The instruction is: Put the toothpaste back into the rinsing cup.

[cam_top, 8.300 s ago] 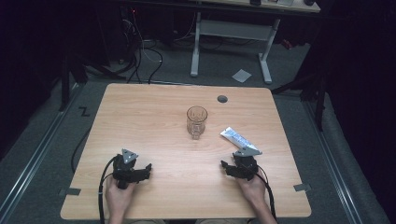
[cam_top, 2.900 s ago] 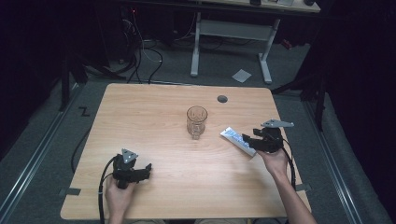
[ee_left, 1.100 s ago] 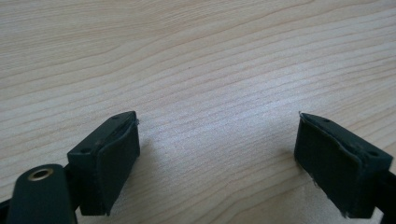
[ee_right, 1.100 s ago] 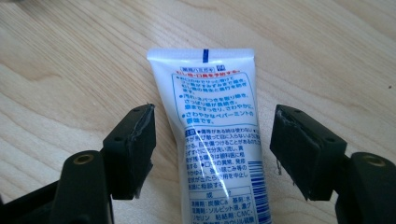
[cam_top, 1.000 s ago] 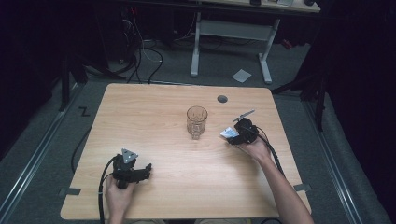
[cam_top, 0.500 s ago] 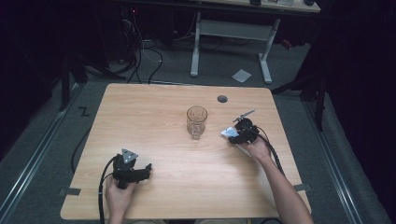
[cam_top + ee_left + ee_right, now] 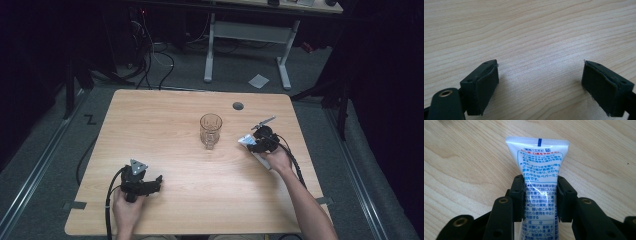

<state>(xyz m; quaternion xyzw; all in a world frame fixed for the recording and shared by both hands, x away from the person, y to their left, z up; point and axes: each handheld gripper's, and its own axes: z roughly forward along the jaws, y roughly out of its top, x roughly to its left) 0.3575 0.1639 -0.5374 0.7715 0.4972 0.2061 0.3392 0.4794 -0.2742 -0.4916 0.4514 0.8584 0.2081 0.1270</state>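
Note:
A white toothpaste tube (image 7: 539,170) with blue and red print lies on the wooden table (image 7: 165,120), its flat crimped end pointing away from the camera in the right gripper view. My right gripper (image 7: 540,197) has just been closing and its pads now press on both sides of the tube's middle. From above, that gripper (image 7: 256,143) sits right of a clear glass mug (image 7: 210,130), with the tube's end (image 7: 245,140) poking out toward the mug. My left gripper (image 7: 156,182) rests at the front left, jaws wide apart over bare wood (image 7: 539,57).
A small dark round hole (image 7: 238,106) sits near the table's far edge. Beyond the table are a white desk frame (image 7: 250,35), cables on the floor and a paper scrap (image 7: 259,80). Cables trail from both grippers toward the front edge.
Since the earliest frames the right gripper has travelled from the front right up to the tube beside the mug. Within the last second it hardly shifted. The left gripper stayed put.

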